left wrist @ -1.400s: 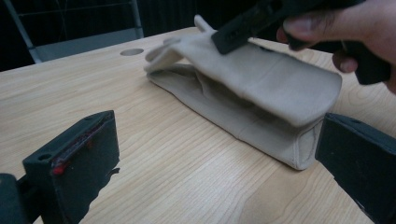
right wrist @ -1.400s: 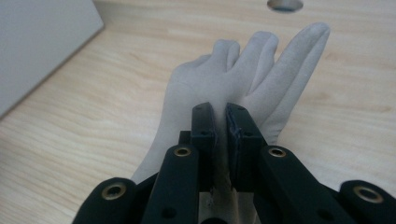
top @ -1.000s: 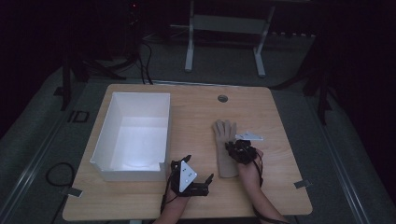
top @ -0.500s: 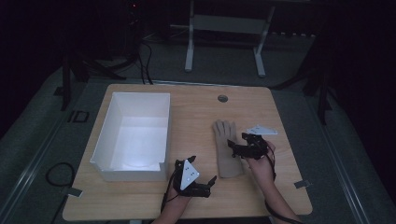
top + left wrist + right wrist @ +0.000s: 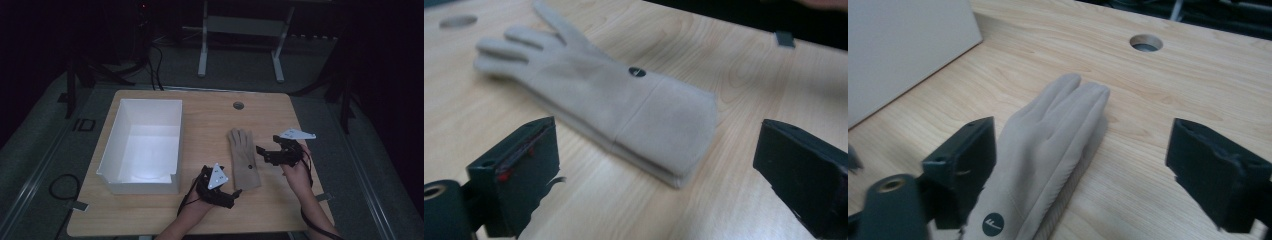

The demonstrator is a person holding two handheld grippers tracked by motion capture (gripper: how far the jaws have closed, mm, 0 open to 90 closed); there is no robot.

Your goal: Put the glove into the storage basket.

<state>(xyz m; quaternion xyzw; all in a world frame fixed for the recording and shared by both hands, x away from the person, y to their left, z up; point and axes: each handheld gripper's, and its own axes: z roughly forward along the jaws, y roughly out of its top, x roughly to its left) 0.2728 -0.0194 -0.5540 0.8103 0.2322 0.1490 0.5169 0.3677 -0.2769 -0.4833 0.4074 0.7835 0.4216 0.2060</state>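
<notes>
With the glove (image 5: pixel 243 158) lying flat just right of the white box (image 5: pixel 141 145) and both the left gripper (image 5: pixel 231 197) and right gripper (image 5: pixel 264 152) released, approach low and pinch the cuff squarely, both layers together.

a white open box (image 5: pixel 145 142) is sitting on the left part of the light wooden table (image 5: pixel 210 112), its long side running away from the near edge. a round grommet hole (image 5: pixel 238 105) is showing near the table's far edge. beyond the table, a grey metal stand (image 5: pixel 240 40) is standing on the dark floor.
</notes>
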